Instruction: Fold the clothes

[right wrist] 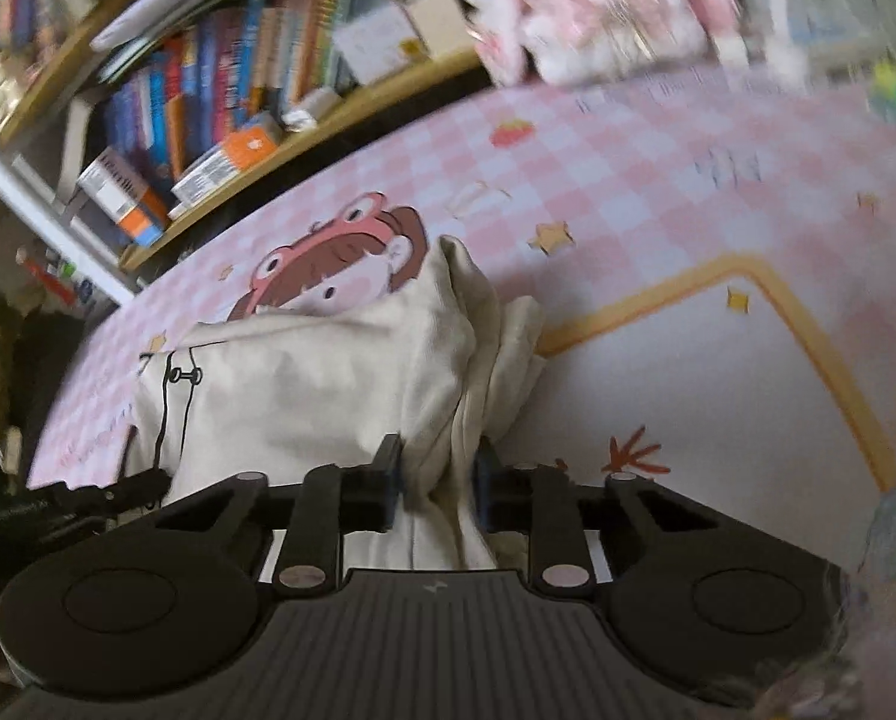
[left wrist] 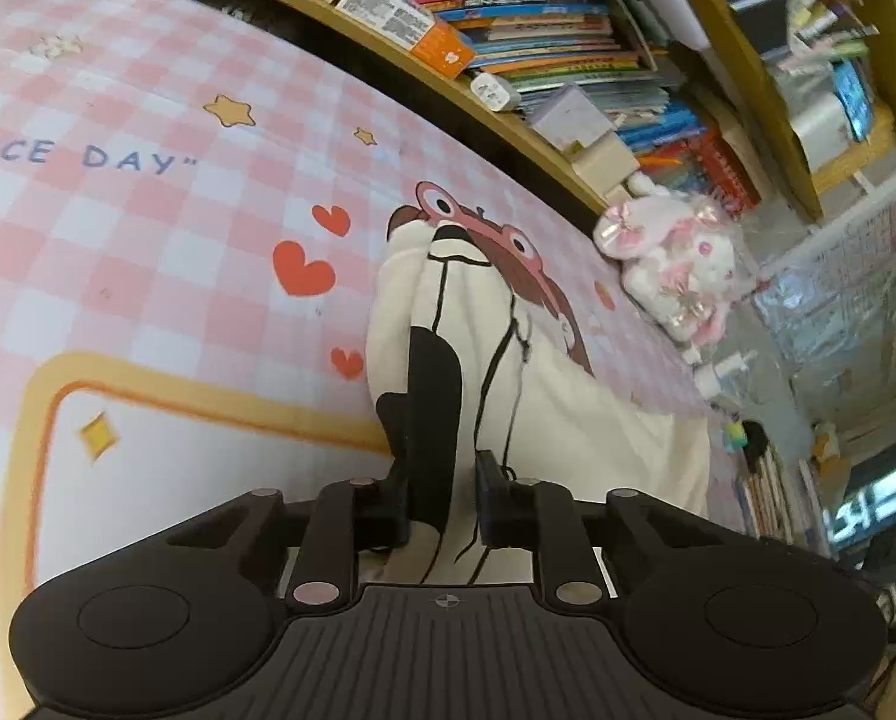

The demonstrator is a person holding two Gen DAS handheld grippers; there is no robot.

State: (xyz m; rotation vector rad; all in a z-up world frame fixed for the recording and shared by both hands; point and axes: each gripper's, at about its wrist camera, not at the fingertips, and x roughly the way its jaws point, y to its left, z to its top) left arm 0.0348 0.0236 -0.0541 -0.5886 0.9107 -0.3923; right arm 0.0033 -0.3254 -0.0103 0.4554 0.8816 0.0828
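Midway, by the look of it, a cream cotton garment with black line print (left wrist: 544, 420) is held bunched above a pink-and-white checked cartoon mat (left wrist: 147, 276), near a wooden bookshelf crammed with books (left wrist: 568, 30) at the far side. Cloth is pinched between the narrowed jaws of the left gripper (left wrist: 441, 480) and the right gripper (right wrist: 438, 474). No flat, squared fold is shown; smoothing and folding are judged to remain.

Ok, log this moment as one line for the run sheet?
step: mid-fold | left gripper: shut on cream garment | right gripper: shut on cream garment | surface: pink checked mat | background: bookshelf
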